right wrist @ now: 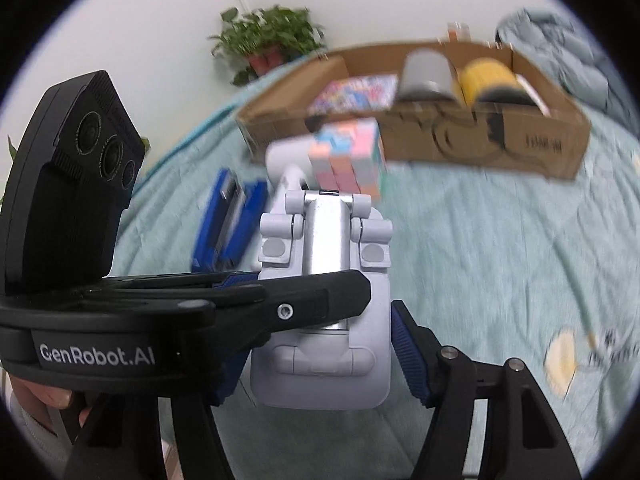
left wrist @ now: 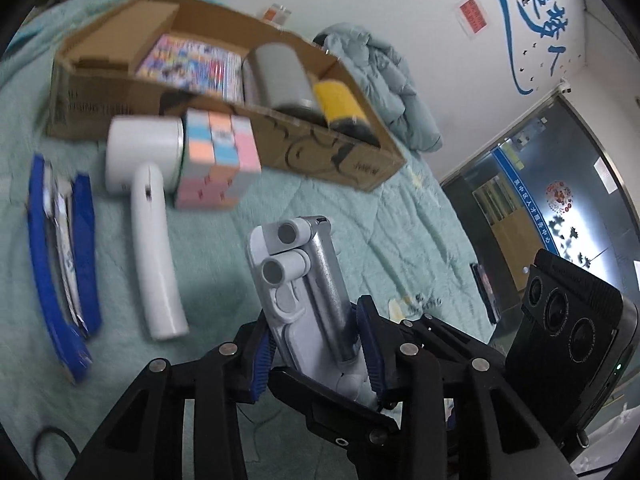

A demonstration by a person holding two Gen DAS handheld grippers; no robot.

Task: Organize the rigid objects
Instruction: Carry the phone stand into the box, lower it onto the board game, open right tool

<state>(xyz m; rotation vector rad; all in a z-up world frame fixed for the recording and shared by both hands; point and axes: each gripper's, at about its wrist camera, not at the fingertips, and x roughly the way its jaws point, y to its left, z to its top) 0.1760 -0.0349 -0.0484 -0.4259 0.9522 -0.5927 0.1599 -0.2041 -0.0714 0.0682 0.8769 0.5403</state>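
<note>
My left gripper (left wrist: 316, 350) is shut on a grey folding phone stand (left wrist: 296, 280), held above the green bedspread. In the right wrist view the same stand (right wrist: 324, 288) sits between my right gripper's (right wrist: 320, 360) blue pads (right wrist: 408, 352), with the left gripper's black finger (right wrist: 280, 304) crossing in front; I cannot tell whether the right pads touch it. On the bed lie a pastel cube puzzle (left wrist: 218, 160), a white lint remover (left wrist: 148, 216) and a blue stapler-like item (left wrist: 60, 256). An open cardboard box (left wrist: 224, 92) stands behind them.
The box holds a colourful book (left wrist: 192, 62), a grey cylinder (left wrist: 280, 76) and a yellow roll (left wrist: 340, 104). A folded blue-grey quilt (left wrist: 384, 76) lies past the box. A potted plant (right wrist: 268, 40) stands by the wall. Green bedspread (right wrist: 480, 260) extends to the right.
</note>
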